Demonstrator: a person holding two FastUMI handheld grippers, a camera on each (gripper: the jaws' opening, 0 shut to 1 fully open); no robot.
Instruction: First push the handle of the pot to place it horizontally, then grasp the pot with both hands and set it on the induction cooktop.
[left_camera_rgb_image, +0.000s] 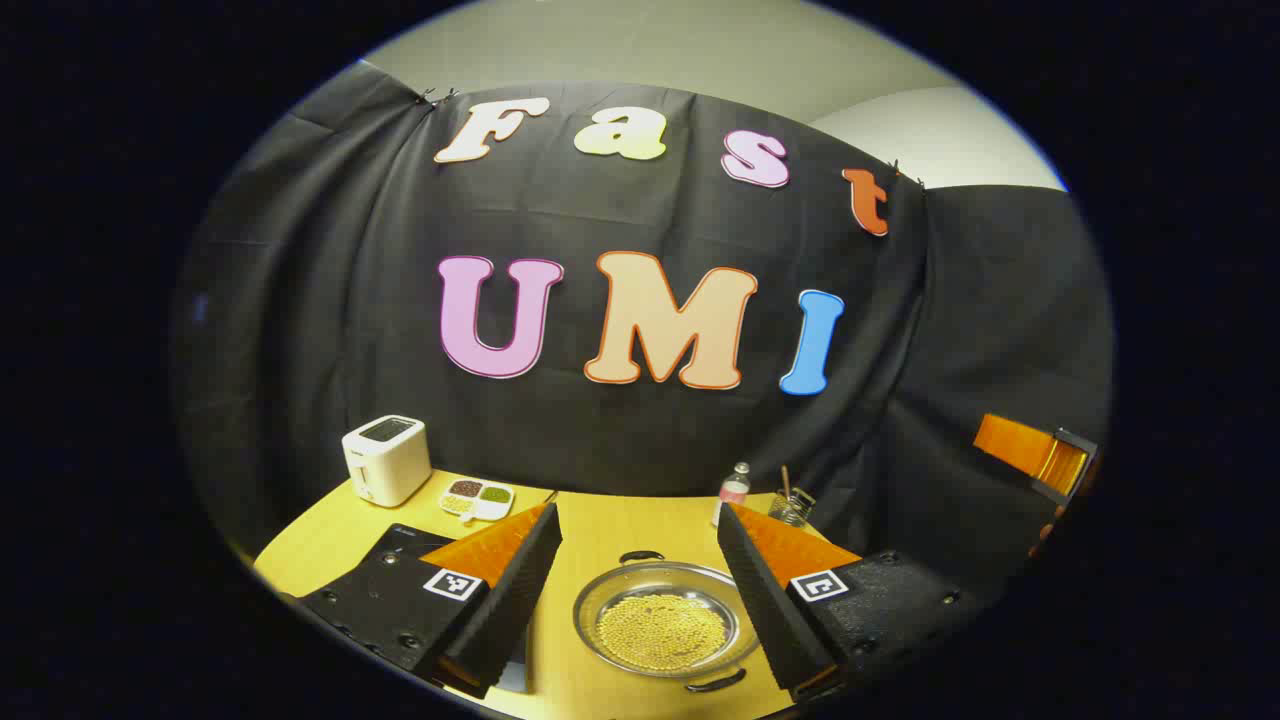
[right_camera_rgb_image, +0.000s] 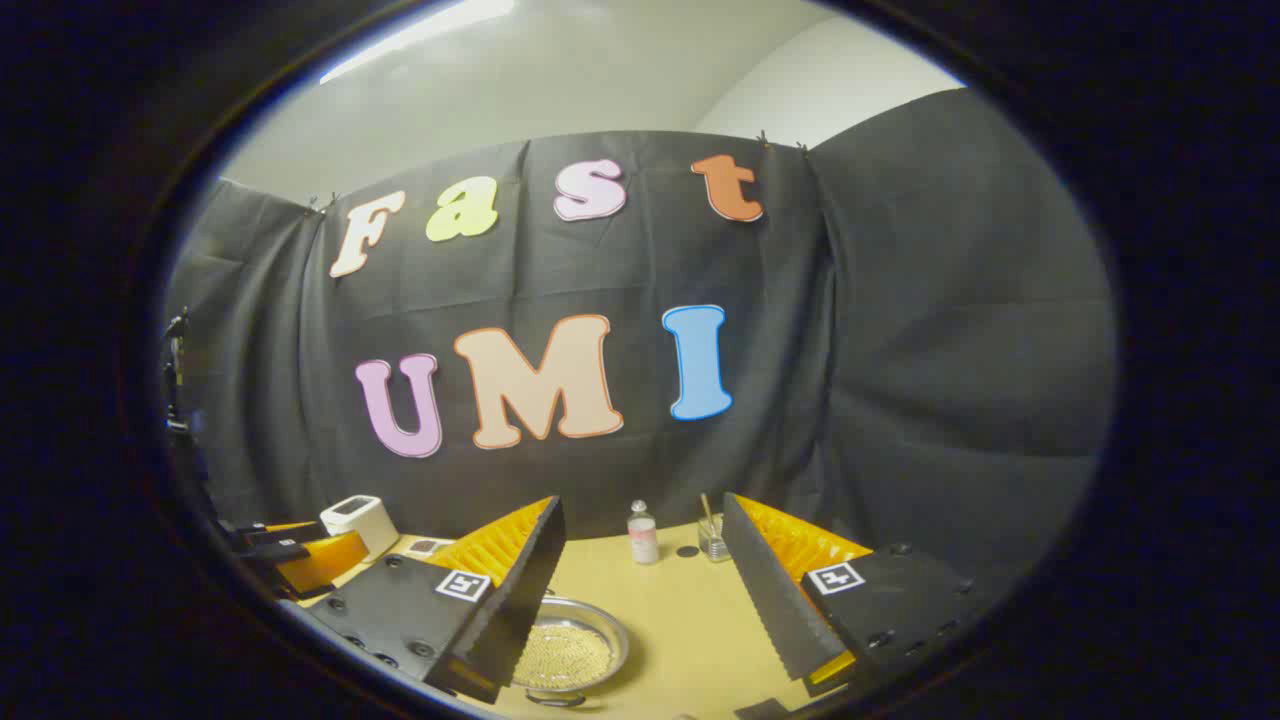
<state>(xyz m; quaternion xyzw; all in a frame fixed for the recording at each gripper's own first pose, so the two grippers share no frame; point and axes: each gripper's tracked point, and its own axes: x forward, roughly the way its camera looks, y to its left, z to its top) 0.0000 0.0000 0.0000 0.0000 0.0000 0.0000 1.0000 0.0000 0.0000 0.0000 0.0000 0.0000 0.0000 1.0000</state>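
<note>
Overhead ceiling strip lights booth evenly; dim overall. Sharp centre, strong fisheye bending and darkening at edges.

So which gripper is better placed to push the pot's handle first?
Probably left. In the left gripper view the pot sits centred between its open jaws, both handles in sight. In the right gripper view the pot lies off behind one finger.
</note>
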